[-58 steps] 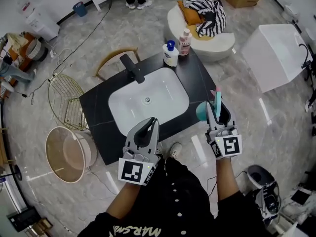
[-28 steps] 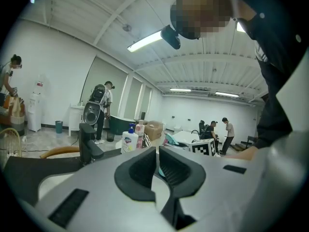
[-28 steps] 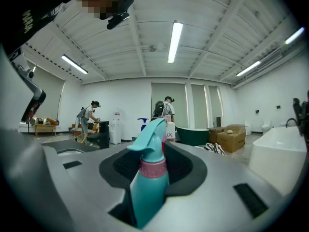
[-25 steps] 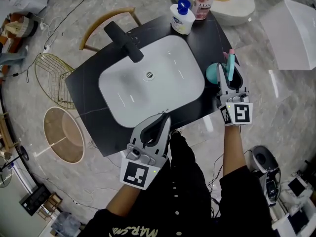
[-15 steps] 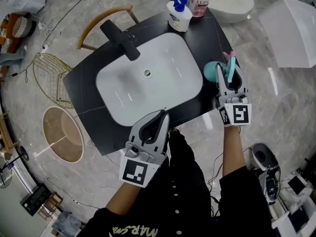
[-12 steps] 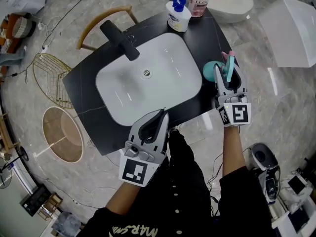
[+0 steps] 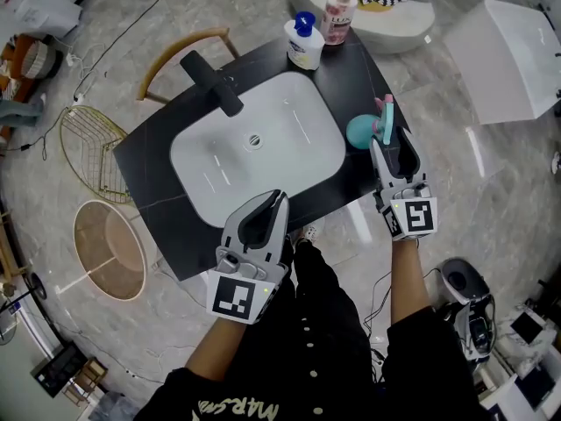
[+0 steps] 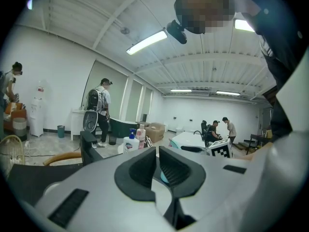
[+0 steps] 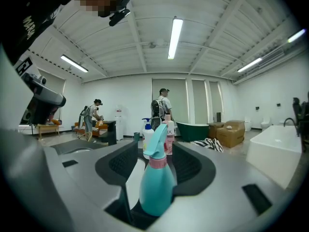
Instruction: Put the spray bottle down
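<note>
Two grippers, but only one has work here. The black counter fills the middle of the head view, w/ the white basin sunk in it. That leaves just a bare strip at the basin's 3 o'clock, prob. why the bottle goes there, in easy reach of the right hand.

The left gripper hangs at the basin's 6 o'clock, off the counter's near edge. Its jaws are drawn together w/ nothing between them, so it looks parked out of the way.

The right gripper sits at 3 o'clock, pointing roughly level. Its jaws have just been opening and now stand spread wide – grip let go. The spray bottle stands upright between them, seemingly on that counter strip. A clear gap shows on the jaw's left side; the right pad is close, and contact there is hard to rule out. The put-down looks as good as done, leaving only a straight pull-back so the jaws don't clip the bottle.

The bottle itself:
- Body: teal, bulbous, smooth plastic.
- Neck: narrow w/ a pink collar.
- Head: a teal trigger head, nozzle toward 12 o'clock – away from the gripper.
- Handling: top-light and prob. easy to tip if nudged.
</note>
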Motion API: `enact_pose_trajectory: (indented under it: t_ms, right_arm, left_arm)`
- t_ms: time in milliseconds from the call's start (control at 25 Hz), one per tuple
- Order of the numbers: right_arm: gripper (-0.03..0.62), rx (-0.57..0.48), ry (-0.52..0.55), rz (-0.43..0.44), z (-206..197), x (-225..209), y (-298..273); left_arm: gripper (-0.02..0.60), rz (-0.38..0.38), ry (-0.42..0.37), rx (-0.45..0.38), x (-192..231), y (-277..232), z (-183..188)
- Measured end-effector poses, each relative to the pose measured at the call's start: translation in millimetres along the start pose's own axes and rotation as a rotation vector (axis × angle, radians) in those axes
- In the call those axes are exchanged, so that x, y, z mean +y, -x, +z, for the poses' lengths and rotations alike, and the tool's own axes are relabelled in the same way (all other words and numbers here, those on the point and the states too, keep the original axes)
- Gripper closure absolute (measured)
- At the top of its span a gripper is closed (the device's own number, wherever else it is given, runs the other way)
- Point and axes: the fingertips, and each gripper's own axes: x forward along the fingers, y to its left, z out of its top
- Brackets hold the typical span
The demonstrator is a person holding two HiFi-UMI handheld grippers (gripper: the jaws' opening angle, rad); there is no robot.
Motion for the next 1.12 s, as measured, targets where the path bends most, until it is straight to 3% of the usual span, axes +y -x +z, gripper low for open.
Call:
enact_pose_trajectory:
  t_ms: [200, 360, 640, 1120]
  right_arm:
    - [0.423, -0.012, -0.051, -0.081, 24.1, -2.7, 35.0]
    - [0.511, -0.030, -0.083, -0.122, 54.5, 4.3, 52.8]
    - [0.580, -0.065, -0.062, -0.074, 113.9, 46.6, 61.4]
    - [0.594, -0.151, -0.032, -0.017, 191.5, 91.4, 73.8]
  left_arm:
    - [0.553, 0.033, -0.036, -0.039, 6.2, 4.3, 27.7]
    - [0.552, 0.012, -0.063, -0.115, 0.0, 5.2, 58.4]
    - [0.552, -0.009, -0.101, -0.187, -10.3, 17.4, 97.0]
    - [0.554, 0.038, -0.116, -0.263, -5.7, 47.7, 134.3]
